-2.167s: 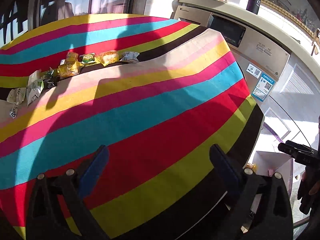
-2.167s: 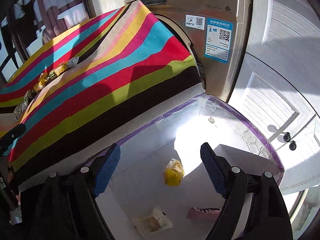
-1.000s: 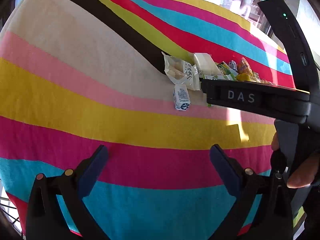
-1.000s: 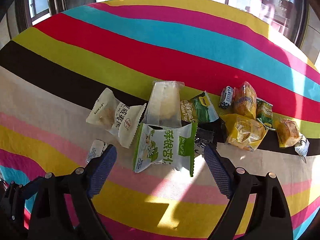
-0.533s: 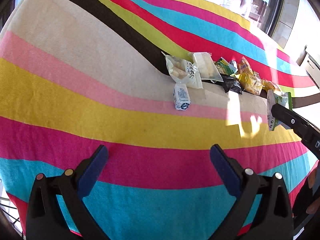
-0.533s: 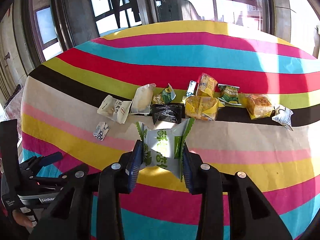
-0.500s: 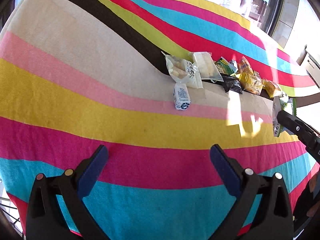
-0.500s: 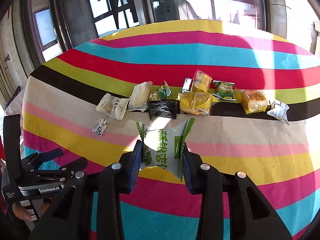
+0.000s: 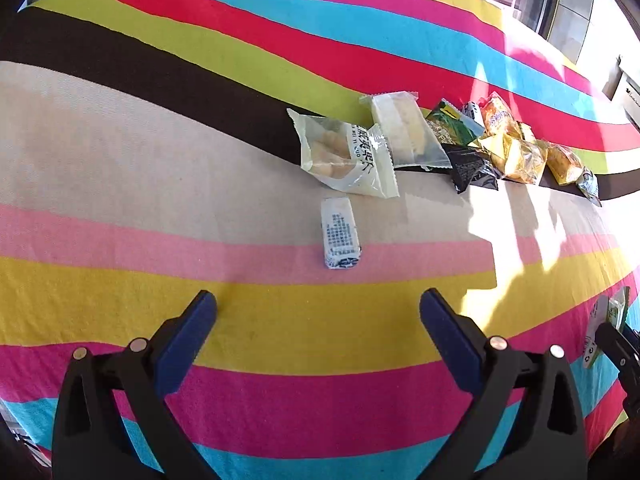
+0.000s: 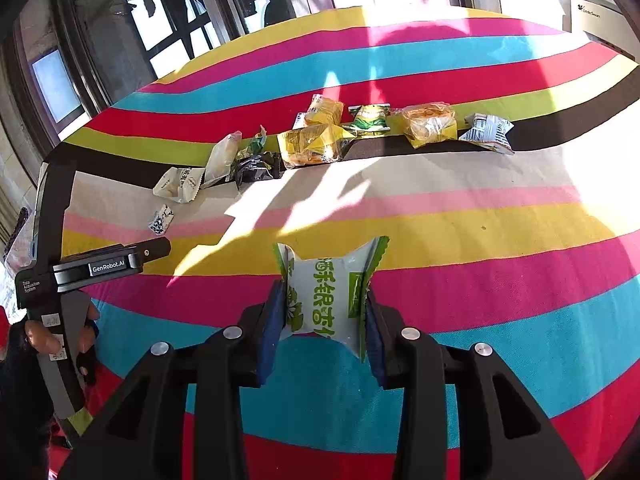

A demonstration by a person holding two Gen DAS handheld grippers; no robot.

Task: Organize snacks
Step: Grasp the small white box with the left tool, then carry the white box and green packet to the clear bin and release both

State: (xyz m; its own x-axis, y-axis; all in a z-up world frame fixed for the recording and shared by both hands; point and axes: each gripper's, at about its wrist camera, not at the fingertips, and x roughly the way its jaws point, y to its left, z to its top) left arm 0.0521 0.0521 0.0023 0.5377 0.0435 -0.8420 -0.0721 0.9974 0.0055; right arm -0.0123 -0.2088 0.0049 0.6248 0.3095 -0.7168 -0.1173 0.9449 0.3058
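Note:
My right gripper [image 10: 325,312] is shut on a white-and-green snack packet [image 10: 326,300], held above the striped tablecloth [image 10: 480,248]. Several more snacks lie in a row on the cloth: a small white-and-blue packet [image 9: 339,233], a clear packet with pale biscuits [image 9: 346,158], a black packet [image 9: 472,168] and yellow packets [image 9: 516,152]. My left gripper [image 9: 318,320] stands open over the yellow stripe, just short of the small white-and-blue packet, with nothing between its fingers. The right gripper with the held packet [image 9: 608,320] shows at the right edge of the left wrist view.
The snack row also shows in the right wrist view, from the small packet [image 10: 161,220] to a silver packet [image 10: 489,130]. A hand holds the left gripper's handle [image 10: 60,280] at the left. Windows stand behind the table; a white appliance [image 10: 600,12] is at the far right.
My right gripper closed on the white-and-green packet, lifted it off the row and drew back towards the near side of the table. My left gripper has moved closer to the small white-and-blue packet.

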